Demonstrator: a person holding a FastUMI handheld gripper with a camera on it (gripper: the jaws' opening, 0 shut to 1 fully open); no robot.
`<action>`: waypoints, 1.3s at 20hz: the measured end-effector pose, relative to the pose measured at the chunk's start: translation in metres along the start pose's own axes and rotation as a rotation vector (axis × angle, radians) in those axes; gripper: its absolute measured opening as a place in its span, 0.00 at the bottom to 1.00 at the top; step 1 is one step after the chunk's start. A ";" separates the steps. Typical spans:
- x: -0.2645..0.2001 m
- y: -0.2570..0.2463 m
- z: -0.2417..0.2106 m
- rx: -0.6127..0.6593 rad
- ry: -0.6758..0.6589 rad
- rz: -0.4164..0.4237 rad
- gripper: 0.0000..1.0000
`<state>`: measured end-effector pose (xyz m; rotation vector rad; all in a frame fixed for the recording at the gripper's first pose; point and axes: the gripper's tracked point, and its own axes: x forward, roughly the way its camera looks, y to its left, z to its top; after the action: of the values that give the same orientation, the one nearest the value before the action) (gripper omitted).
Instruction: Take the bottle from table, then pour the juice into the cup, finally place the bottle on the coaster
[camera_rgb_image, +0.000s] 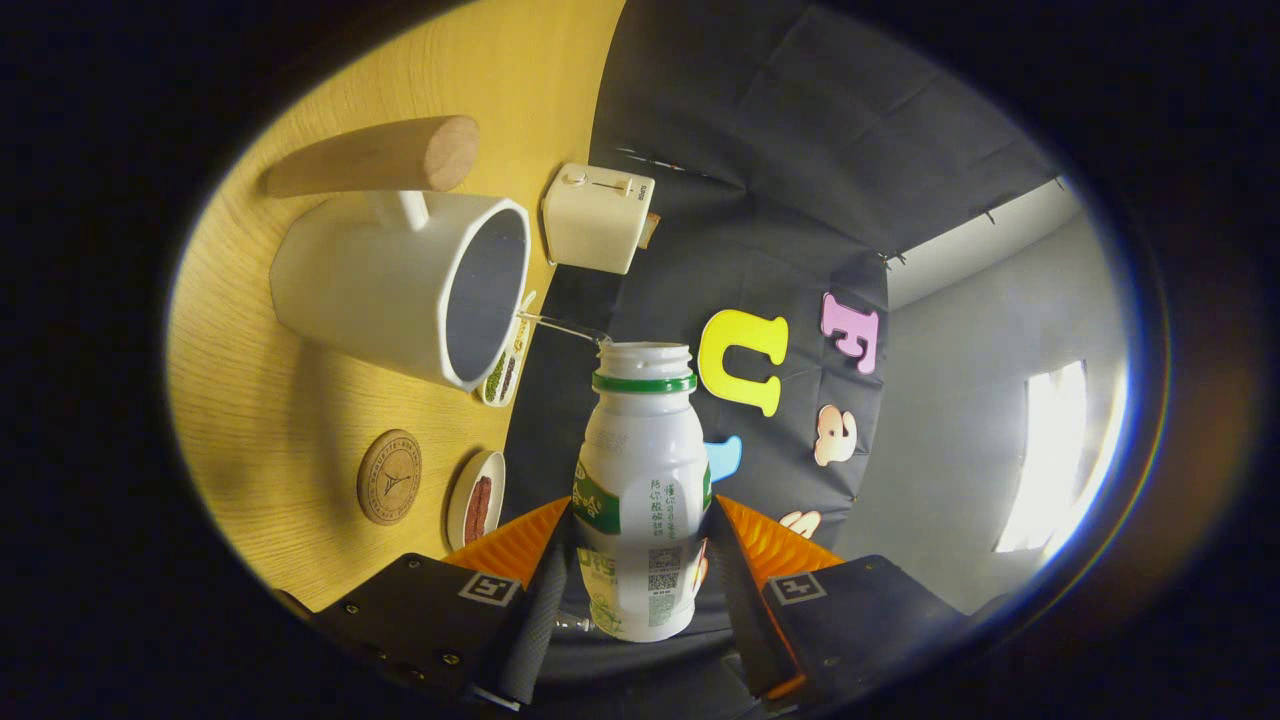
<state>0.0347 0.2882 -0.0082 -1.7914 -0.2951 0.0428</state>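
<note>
While the thin stream of clear juice (560, 326) runs, the pouring step is on. From the left: the yellow wooden bench (260, 400), the round brown cork coaster (389, 477), the big white cup (400, 285) catching the juice, then the small white plastic bottle (640, 480) with a green ring, tipped toward the cup. The tongs (640, 560) squeeze the bottle from both sides. Next, I think, it must be turned upright and carried to the coaster.

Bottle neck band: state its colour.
Green. The band rings the white bottle just below its open mouth, seen in the gripper view, with the gripper clamping the bottle.
</note>
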 end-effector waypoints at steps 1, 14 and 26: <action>0.000 -0.001 0.001 -0.003 -0.001 -0.003 0.75; -0.001 -0.004 0.004 -0.025 -0.004 -0.013 0.75; -0.002 -0.007 0.006 -0.056 -0.008 -0.021 0.75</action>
<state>0.0307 0.2949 -0.0035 -1.8442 -0.3234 0.0274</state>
